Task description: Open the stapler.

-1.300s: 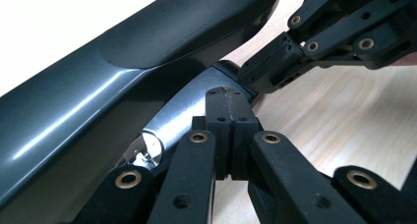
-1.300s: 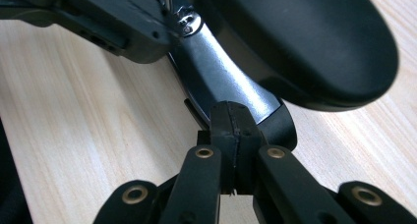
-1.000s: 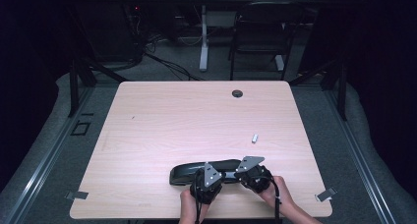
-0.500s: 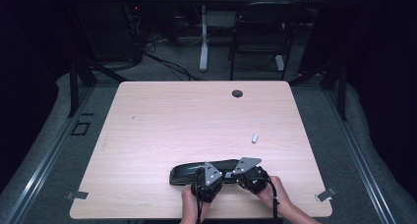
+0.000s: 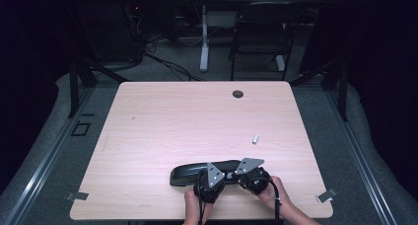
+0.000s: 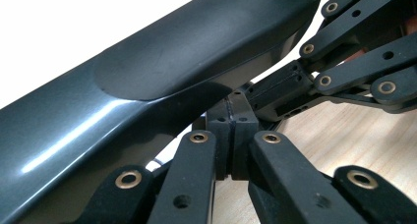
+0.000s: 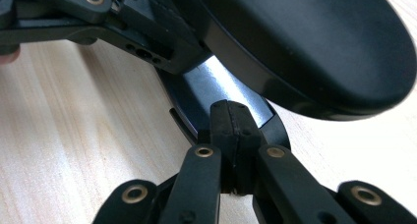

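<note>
High view: a long, glossy black case (image 5: 190,173) is lying on the pale wooden table (image 5: 197,121), close to the near edge at about 6 o'clock of the tabletop. Its long axis is running nearly parallel to that edge, from 9 o'clock to 3 o'clock, with the 3 o'clock end tipping slightly toward the far side; the rounded 9 o'clock end is pointing toward the table's left side. The left gripper (image 5: 209,178) and the right gripper (image 5: 249,175) are sitting side by side at the case's 3 o'clock portion, each carried by 1 hand entering from 6 o'clock. A small white object (image 5: 255,138) is resting well apart from the case at about 1 o'clock of it, and a dark round grommet (image 5: 238,93) is sitting near the far edge at 12 o'clock.

Left gripper view: the left gripper (image 6: 231,135) is showing its 2 jaws pressed together, pad against pad, with nothing between them; the tips are sitting just under the edge of the case (image 6: 162,71), which is crossing the frame from 8 o'clock to 1 o'clock. The right gripper's linkage (image 6: 354,62) is appearing at 2 o'clock.

Right gripper view: the right gripper (image 7: 233,130) is likewise showing its 2 jaws closed on each other, tips against the case's shiny lower shell (image 7: 216,81) beneath the matte black lid (image 7: 314,42).
</note>
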